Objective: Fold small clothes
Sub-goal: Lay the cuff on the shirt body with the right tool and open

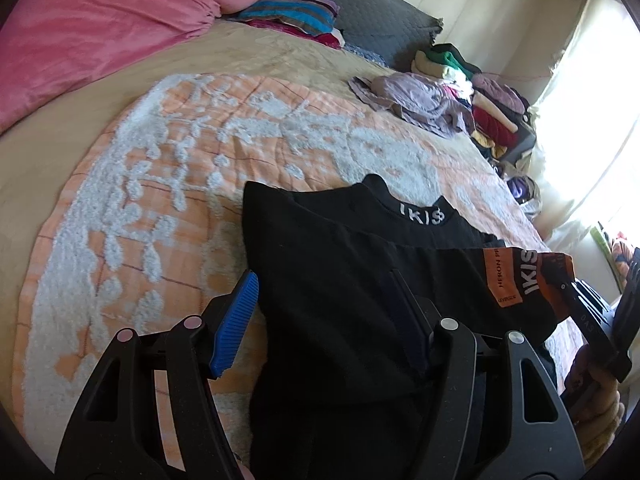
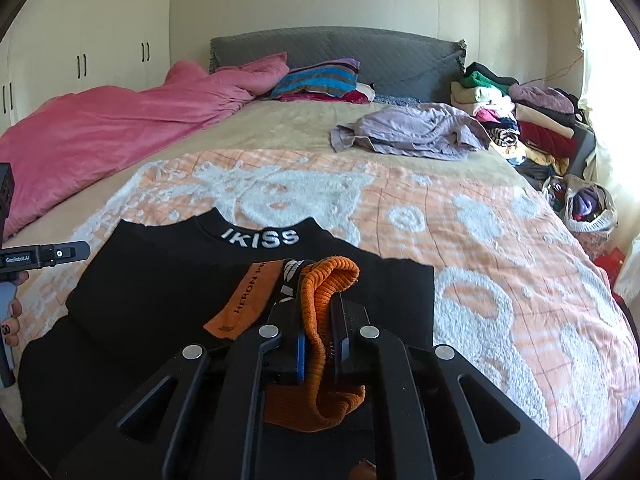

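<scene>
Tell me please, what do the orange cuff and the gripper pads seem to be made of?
Orange cuff: ribbed knit fabric, matte; fine parallel ribs show, and it folds softly where the right gripper clamps it. Gripper pads: probably rubber or soft plastic, blue and matte, with moulded ridges across the face.

Both cameras sit just behind their claws and look forward and downward along the fingers over a bed covered by an orange-and-white tufted bedspread (image 1: 168,184). The left wrist view rides close above a black knit garment with white collar lettering (image 1: 332,264), facing up the bed and toward its right side. The right wrist view faces straight toward the grey quilted headboard (image 2: 384,60). Both views share the garment, the bedspread, the crumpled pink duvet (image 2: 100,128) and the side pile of folded clothes (image 2: 532,120).
</scene>
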Available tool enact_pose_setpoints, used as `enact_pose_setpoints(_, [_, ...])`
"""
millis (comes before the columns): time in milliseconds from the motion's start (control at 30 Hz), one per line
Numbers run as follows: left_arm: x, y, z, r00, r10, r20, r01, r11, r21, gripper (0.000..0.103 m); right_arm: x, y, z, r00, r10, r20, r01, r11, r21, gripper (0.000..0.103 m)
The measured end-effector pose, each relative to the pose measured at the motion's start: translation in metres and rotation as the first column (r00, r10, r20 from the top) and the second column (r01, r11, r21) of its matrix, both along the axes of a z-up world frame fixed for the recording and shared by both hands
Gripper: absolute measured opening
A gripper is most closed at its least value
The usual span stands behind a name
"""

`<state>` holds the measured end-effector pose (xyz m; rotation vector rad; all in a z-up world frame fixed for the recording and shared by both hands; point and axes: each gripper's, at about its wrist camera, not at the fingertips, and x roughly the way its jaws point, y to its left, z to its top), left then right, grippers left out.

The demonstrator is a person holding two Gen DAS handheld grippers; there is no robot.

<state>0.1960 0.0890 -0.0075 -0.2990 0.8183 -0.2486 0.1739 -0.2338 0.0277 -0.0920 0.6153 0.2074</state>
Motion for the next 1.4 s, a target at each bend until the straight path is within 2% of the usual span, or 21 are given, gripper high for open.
enact_pose_setpoints(300, [-0.002, -0.012, -0.005, 1.000, 0.001, 0.000, -0.001, 1.000, 0.026, 0.057, 0.000, -0.009, -0.009, 0.999, -0.037, -0.024, 0.037, 0.999, -0.003, 0.010])
enact_pose_setpoints(333, [-0.002, -0.013, -0.005, 1.000, -0.003, 0.001, 0.003, 1.000, 0.027, 0.057, 0.000, -0.011, -0.010, 0.999, -0.048, -0.023, 0.048, 0.999, -0.008, 0.010])
enact_pose_setpoints(400, [-0.003, -0.016, -0.004, 1.000, -0.006, 0.004, 0.006, 0.999, 0.034, 0.057, 0.000, -0.013, -0.010, 0.997, -0.075, -0.027, 0.074, 0.997, -0.017, 0.017])
enact_pose_setpoints(667, [-0.005, -0.026, -0.005, 1.000, -0.018, 0.011, 0.018, 0.998, 0.054, 0.056, -0.003, -0.034, -0.003, 0.986, -0.167, -0.005, 0.167, 0.986, 0.007, 0.018])
enact_pose_setpoints(767, [-0.006, -0.029, -0.004, 1.000, -0.028, 0.010, 0.028, 0.998, 0.051, 0.053, -0.006, -0.035, -0.003, 0.987, -0.160, -0.015, 0.160, 0.987, 0.025, 0.020])
enact_pose_setpoints(967, [-0.010, -0.044, -0.004, 0.997, -0.071, 0.009, 0.070, 0.995, 0.072, 0.053, -0.010, -0.009, -0.009, 0.996, -0.061, -0.061, 0.062, 0.998, 0.015, 0.033])
enact_pose_setpoints(1133, [-0.009, -0.055, -0.014, 0.993, -0.116, -0.039, 0.119, 0.989, 0.089, 0.053, -0.011, 0.018, -0.018, 0.994, 0.014, -0.107, -0.013, 1.000, 0.004, 0.044])
enact_pose_setpoints(1233, [-0.006, -0.057, -0.022, 0.988, -0.129, -0.080, 0.138, 0.985, 0.108, 0.053, -0.009, 0.029, -0.024, 0.990, 0.043, -0.136, -0.042, 0.999, 0.010, 0.047])
enact_pose_setpoints(1300, [-0.005, -0.056, -0.030, 0.985, -0.129, -0.111, 0.140, 0.985, 0.102, 0.053, -0.007, 0.031, -0.030, 0.985, 0.048, -0.168, -0.046, 0.999, 0.017, 0.049])
enact_pose_setpoints(1400, [-0.007, -0.055, -0.030, 0.985, -0.133, -0.112, 0.145, 0.984, 0.107, 0.053, -0.001, 0.029, -0.043, 0.975, 0.011, -0.224, -0.011, 1.000, -0.002, 0.049])
